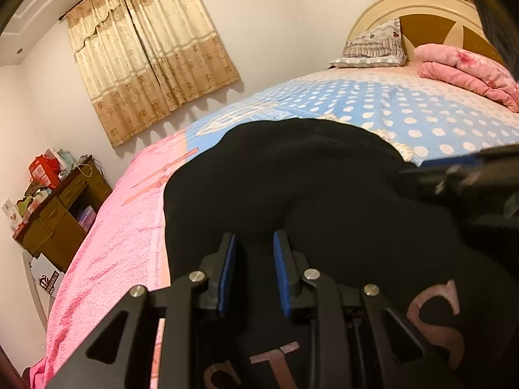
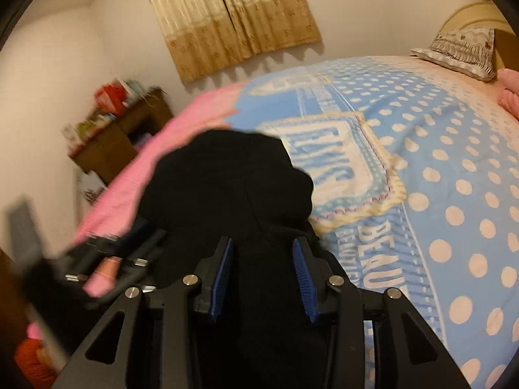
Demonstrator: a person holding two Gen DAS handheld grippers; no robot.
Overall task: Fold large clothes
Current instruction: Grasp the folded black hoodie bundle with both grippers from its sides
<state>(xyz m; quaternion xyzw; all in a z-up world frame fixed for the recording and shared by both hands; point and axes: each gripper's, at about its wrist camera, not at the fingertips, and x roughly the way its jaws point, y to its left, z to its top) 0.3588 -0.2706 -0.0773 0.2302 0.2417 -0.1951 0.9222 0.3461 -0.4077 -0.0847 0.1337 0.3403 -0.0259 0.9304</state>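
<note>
A large black garment (image 1: 308,178) with pinkish letters lies bunched on the bed; it also shows in the right wrist view (image 2: 233,181). My left gripper (image 1: 254,243) hovers over it with its blue-padded jaws a little apart and nothing between them. My right gripper (image 2: 262,249) is open just above the black cloth, and shows blurred at the right edge of the left wrist view (image 1: 460,175). The left gripper appears blurred at the lower left of the right wrist view (image 2: 129,253).
The bed has a blue polka-dot cover (image 2: 438,178) and a pink blanket (image 1: 107,253) along its left side. A pillow (image 1: 373,45) and folded pink quilt (image 1: 467,71) lie by the headboard. A cluttered wooden desk (image 1: 61,207) stands by the wall under the curtains (image 1: 146,58).
</note>
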